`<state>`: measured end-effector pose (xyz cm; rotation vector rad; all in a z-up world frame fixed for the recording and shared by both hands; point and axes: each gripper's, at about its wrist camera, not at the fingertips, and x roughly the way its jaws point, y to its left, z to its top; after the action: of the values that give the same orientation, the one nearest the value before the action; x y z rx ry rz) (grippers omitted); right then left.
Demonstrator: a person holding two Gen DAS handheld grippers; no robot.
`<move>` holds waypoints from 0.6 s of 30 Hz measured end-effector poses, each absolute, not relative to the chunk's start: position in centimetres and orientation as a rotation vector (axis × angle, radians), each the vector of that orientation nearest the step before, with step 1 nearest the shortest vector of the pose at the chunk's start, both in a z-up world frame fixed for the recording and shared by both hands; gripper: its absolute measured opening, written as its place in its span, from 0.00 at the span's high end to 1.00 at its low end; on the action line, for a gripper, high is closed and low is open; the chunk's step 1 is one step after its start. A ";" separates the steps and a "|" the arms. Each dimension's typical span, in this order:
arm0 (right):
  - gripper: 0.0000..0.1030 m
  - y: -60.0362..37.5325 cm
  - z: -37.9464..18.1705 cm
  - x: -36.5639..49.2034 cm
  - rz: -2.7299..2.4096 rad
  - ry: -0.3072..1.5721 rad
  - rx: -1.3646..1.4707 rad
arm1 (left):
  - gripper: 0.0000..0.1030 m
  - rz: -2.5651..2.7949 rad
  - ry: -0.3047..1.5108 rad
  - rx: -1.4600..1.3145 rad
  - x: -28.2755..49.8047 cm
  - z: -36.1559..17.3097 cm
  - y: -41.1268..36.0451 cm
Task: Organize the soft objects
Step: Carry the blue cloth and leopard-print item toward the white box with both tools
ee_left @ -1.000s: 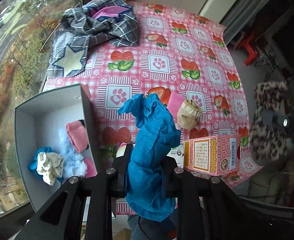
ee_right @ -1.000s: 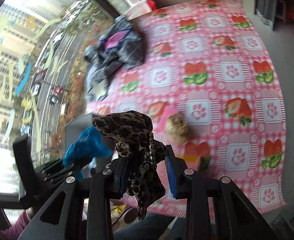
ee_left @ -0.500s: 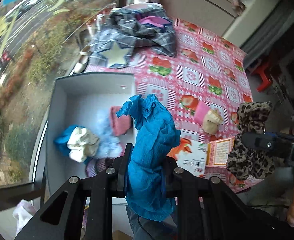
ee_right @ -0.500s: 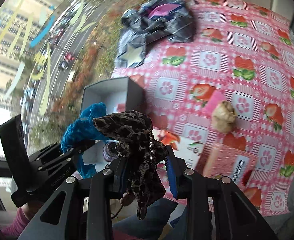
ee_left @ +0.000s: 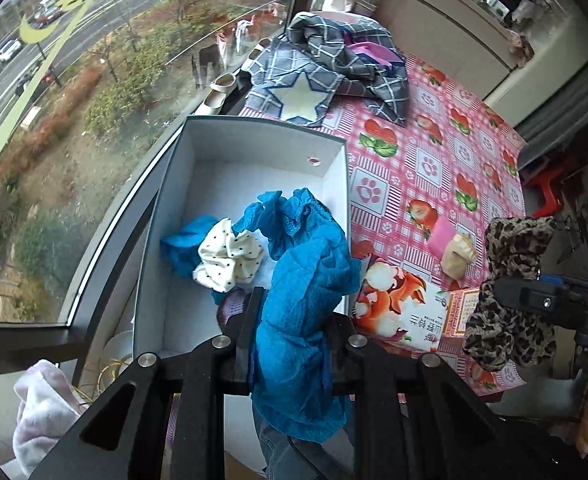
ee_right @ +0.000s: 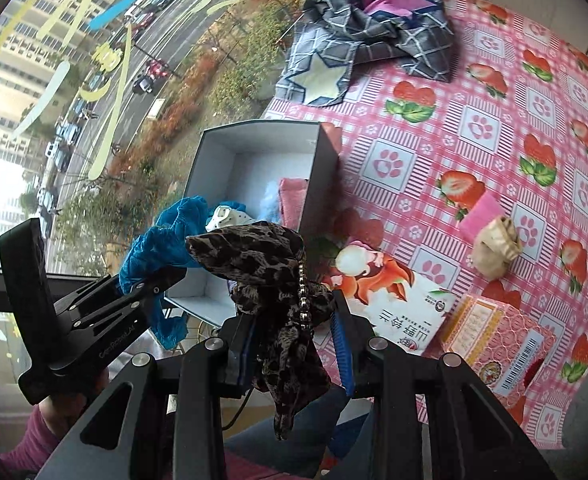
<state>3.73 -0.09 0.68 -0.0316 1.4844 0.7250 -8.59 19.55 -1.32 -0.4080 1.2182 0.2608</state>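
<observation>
Grippers are both clamping cloth: the left gripper (ee_left: 290, 344) is pinching a blue scrunchie (ee_left: 306, 280) over the grey box (ee_left: 230, 132), the right gripper (ee_right: 294, 344) a leopard scrunchie (ee_right: 270, 272) beside it. Underneath, a dotted cloth (ee_left: 230, 256) is lying in the box, cartons (ee_right: 494, 336) crowding the tablecloth (ee_right: 474, 128).

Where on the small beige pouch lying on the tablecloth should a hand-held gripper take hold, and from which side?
Grip the beige pouch across its gathered, narrower end, the part nearest the pink item it lies against. Come from above, since it lies flat on the tablecloth with open cloth around its other sides. The puckered folds there look bunched enough to pinch; the rounder body would likely slip.
</observation>
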 end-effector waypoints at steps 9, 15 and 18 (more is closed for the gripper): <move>0.67 1.7 0.1 3.8 0.734 1.480 -0.087 | 0.76 0.308 1.229 -0.405 -9.7 -2.1 20.8; 0.67 3.2 -0.7 4.2 0.746 1.487 -0.118 | 0.76 0.333 1.251 -0.422 -10.1 -3.0 21.5; 0.67 3.8 -0.9 4.4 0.754 1.490 -0.128 | 0.76 0.337 1.251 -0.422 -10.0 -3.1 21.7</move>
<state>4.37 3.80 -0.85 -0.1282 1.4901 0.7540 -9.99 21.74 -3.14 -0.4216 1.2513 0.3375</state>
